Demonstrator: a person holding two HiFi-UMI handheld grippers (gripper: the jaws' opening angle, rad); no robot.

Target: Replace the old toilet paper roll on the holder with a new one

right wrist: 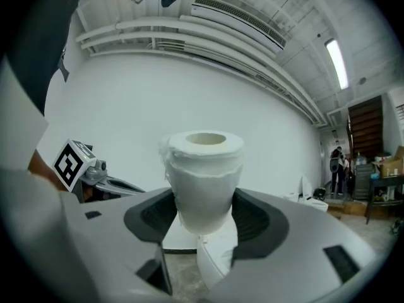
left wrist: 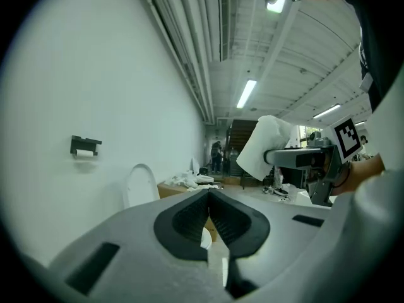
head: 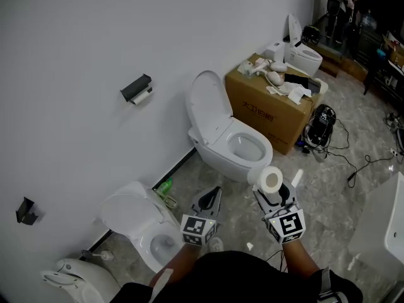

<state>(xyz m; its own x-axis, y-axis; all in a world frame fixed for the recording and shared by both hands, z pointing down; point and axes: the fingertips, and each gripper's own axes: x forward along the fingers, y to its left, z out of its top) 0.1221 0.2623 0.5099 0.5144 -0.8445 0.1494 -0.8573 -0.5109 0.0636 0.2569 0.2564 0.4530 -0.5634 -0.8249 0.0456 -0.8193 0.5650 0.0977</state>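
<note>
Right hand-held gripper [right wrist: 203, 212] grasps the new toilet paper roll [head: 272, 180] upright, core facing up, near the toilet [head: 235, 145]. Left hand-held gripper [left wrist: 209, 215] is clenched, empty. The old roll [head: 144, 97] sits in the wall holder [head: 135, 87], well apart.

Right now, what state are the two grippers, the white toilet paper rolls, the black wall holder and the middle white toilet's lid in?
left gripper: shut, empty.
right gripper: shut on the new white toilet paper roll.
new white toilet paper roll: upright, held clear of the holder.
black wall holder: carries the old white roll.
middle white toilet's lid: raised.
</note>
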